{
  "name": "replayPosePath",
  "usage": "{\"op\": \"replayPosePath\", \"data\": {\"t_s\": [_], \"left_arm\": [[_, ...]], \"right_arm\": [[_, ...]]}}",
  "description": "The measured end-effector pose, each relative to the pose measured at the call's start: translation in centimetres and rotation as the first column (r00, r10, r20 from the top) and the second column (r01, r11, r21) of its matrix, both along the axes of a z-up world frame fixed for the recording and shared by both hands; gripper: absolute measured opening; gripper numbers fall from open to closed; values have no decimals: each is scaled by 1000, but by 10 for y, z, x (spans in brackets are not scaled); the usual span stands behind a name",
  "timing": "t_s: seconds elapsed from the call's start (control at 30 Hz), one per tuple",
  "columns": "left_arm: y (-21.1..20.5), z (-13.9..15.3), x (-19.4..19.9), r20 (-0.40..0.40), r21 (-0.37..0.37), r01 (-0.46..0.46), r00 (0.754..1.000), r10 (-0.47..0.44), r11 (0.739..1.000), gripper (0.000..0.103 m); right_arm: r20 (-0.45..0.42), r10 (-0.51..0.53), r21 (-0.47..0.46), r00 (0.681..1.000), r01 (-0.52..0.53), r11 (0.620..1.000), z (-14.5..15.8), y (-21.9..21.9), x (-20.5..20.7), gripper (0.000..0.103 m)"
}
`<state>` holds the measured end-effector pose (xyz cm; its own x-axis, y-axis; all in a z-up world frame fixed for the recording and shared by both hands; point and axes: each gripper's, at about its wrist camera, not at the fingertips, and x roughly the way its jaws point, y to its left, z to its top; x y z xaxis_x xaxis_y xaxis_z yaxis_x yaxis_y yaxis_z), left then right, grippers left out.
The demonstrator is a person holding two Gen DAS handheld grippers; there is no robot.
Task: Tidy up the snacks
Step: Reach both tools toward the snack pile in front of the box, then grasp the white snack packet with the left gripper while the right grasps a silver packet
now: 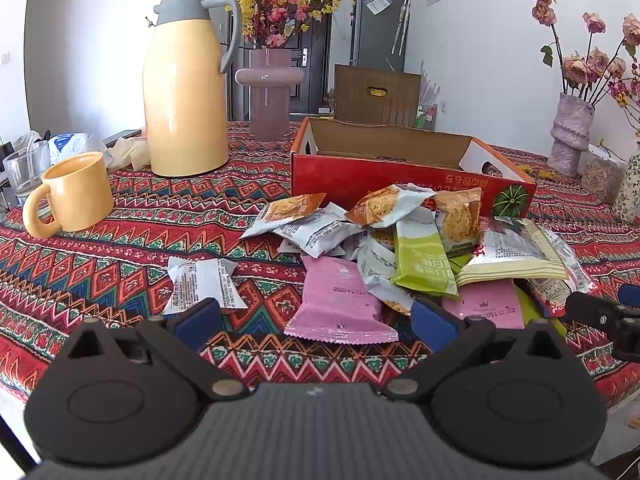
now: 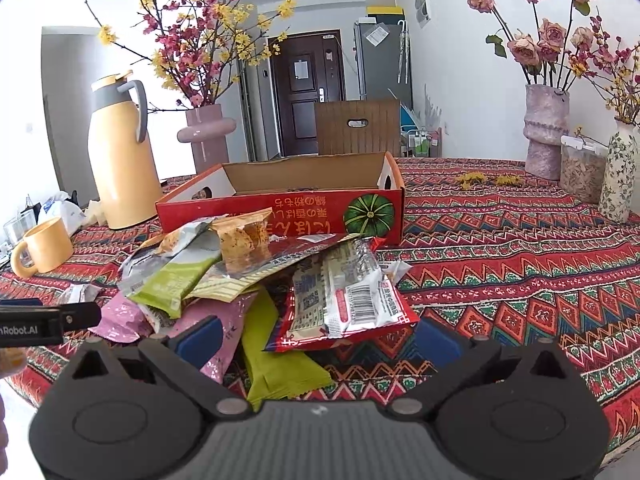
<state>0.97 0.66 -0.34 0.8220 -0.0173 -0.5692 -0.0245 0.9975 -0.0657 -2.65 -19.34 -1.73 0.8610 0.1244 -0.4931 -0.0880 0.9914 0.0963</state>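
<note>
Both the left gripper (image 1: 316,320) and right gripper (image 2: 318,334) stand wide and hold nothing, near the snack pile (image 1: 400,248) before the red box (image 1: 400,168).

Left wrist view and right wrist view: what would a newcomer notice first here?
First, the heap of colourful foil snack packets lying on the red patterned tablecloth, right before the open left gripper and open right gripper. Behind the heap stands an open red cardboard box with a green pumpkin picture. At the left stand a tall yellow thermos jug and a yellow mug.
</note>
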Motion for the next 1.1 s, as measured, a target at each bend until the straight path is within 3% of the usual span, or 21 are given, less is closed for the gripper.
{"op": "replayPosePath", "data": {"t_s": [0.3, 0.6, 1.1], "left_arm": [[1, -3, 12, -62, 28, -8, 998, 9, 1000, 103], [6, -5, 23, -48, 6, -22, 999, 22, 1000, 103], [14, -12, 39, -44, 5, -35, 998, 35, 999, 103]], "right_arm": [[-1, 17, -69, 1000, -17, 997, 3, -6, 14, 102], [-41, 55, -177, 998, -61, 982, 0, 3, 52, 87], [-114, 91, -297, 989, -121, 947, -21, 21, 95, 77]]}}
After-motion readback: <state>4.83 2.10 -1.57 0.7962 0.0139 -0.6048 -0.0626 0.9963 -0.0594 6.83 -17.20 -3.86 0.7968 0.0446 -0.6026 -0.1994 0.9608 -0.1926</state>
